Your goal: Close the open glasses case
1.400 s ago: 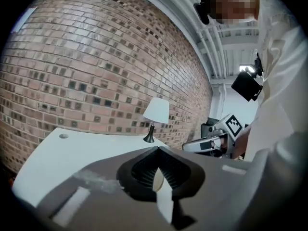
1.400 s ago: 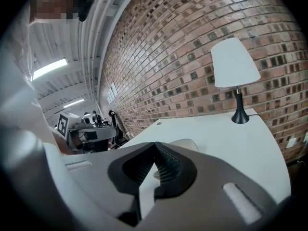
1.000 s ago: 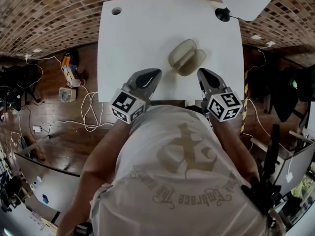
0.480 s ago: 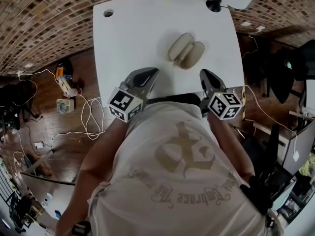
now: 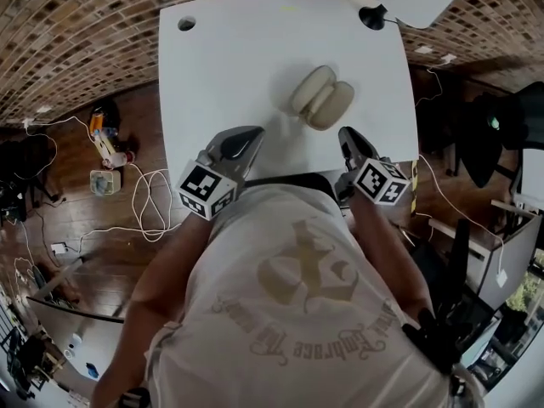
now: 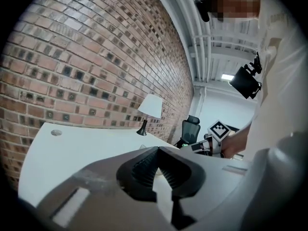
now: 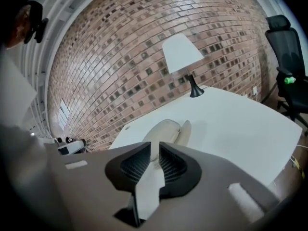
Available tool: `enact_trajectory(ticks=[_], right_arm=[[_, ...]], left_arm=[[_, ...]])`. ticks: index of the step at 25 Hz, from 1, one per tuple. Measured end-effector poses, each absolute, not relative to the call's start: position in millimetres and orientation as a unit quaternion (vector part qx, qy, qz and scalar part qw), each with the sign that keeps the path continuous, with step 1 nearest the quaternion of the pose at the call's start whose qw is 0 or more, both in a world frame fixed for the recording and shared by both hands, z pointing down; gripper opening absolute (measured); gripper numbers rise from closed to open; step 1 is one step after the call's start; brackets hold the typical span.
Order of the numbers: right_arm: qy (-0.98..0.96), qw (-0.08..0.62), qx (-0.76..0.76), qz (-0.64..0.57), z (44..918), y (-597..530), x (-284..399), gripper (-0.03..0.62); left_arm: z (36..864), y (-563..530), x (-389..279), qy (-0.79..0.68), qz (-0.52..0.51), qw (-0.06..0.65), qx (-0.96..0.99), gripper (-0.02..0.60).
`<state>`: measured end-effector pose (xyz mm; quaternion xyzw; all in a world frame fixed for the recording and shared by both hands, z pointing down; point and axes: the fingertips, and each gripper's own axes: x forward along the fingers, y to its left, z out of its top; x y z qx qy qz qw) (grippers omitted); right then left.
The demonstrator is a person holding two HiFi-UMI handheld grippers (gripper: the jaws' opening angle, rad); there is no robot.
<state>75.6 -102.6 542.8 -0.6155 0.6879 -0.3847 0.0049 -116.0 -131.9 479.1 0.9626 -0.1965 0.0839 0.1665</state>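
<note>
Right gripper, jaws just opening, empty, is hovering near the open glasses case; left gripper closed. Off-centre pushing risks sliding it.

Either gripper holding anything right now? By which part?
Nothing held. Left gripper is shut and empty; right gripper has just been opening, nothing between its jaws. The glasses case lies open on the table, touched by neither.
</note>
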Motion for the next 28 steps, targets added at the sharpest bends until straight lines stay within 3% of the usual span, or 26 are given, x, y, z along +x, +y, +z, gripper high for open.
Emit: enact_trajectory(ticks=[8,11,20,23,28], right_arm=[[0.640,0.032,-0.613,-0.462,585.0,-118.8,83.4,0.226],[0.623,0.041,-0.613,-0.484,599.1,-128.8,89.2,0.250],[0.604,0.087,-0.593,-0.525,628.1,-149.6,96.0,0.252],[0.604,0.109,-0.573,-0.542,631.4,-149.9,94.0,0.192],[0.612,0.113,-0.574,-0.533,618.1,-154.9,109.6,0.164]], left_arm=[[471.1,-138.6,-124.6,-0.208,0.077,0.171,0.960,0.002],[471.7,-142.7,-127.8,-0.221,0.073,0.175,0.957,0.002],[475.3,-138.6,-144.6,-0.242,0.077,0.175,0.951,0.002],[475.5,-139.2,-143.9,-0.242,0.075,0.176,0.951,0.003],[473.1,-143.5,-135.3,-0.231,0.071,0.172,0.955,0.003]])
